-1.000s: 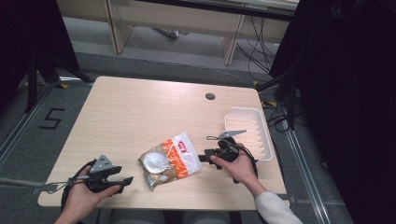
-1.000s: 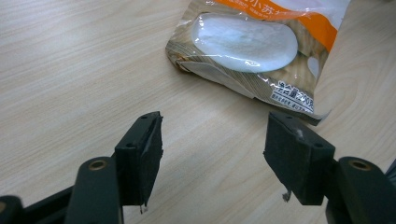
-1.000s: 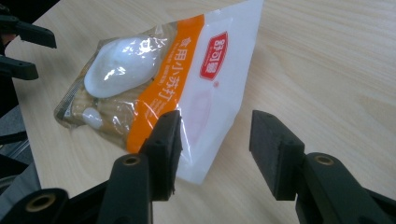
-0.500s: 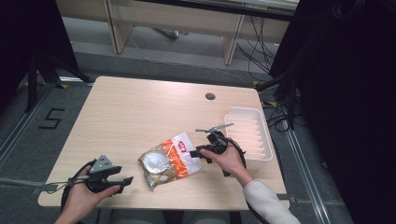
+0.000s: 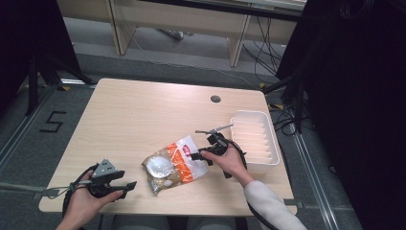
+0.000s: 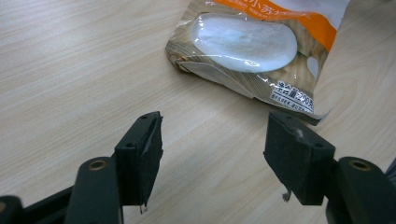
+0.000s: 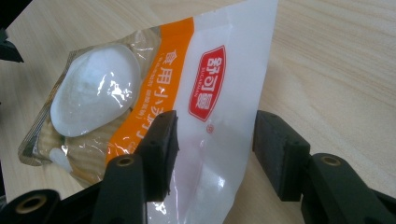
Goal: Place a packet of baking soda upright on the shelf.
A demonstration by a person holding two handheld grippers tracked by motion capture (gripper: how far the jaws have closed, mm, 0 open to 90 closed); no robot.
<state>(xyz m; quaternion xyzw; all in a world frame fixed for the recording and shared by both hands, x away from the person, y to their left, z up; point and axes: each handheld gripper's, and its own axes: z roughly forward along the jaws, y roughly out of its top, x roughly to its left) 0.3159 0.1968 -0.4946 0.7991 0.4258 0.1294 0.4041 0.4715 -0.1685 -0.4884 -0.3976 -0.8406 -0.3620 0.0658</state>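
Observation:
A snack bag (image 5: 174, 163) with an orange band, a white top end and a clear window lies flat near the table's front middle. My right gripper (image 5: 197, 153) is at the bag's right end. In the right gripper view, the bag (image 7: 154, 93) has its white end between the jaws of this gripper (image 7: 215, 140), which stand open on either side of it. My left gripper (image 5: 130, 185) rests near the front left edge, a short way left of the bag. It (image 6: 215, 144) is open with bare table between its jaws, and the bag (image 6: 252, 51) lies just beyond them.
A white ribbed tray (image 5: 275, 143) stands at the table's right edge, just right of my right hand. A round cable hole (image 5: 215, 98) sits near the table's far edge. Bare wooden tabletop (image 5: 143, 115) spreads across the left and back.
My right gripper has moved left from beside the tray to the bag's white end. The left gripper and the bag have stayed in place.

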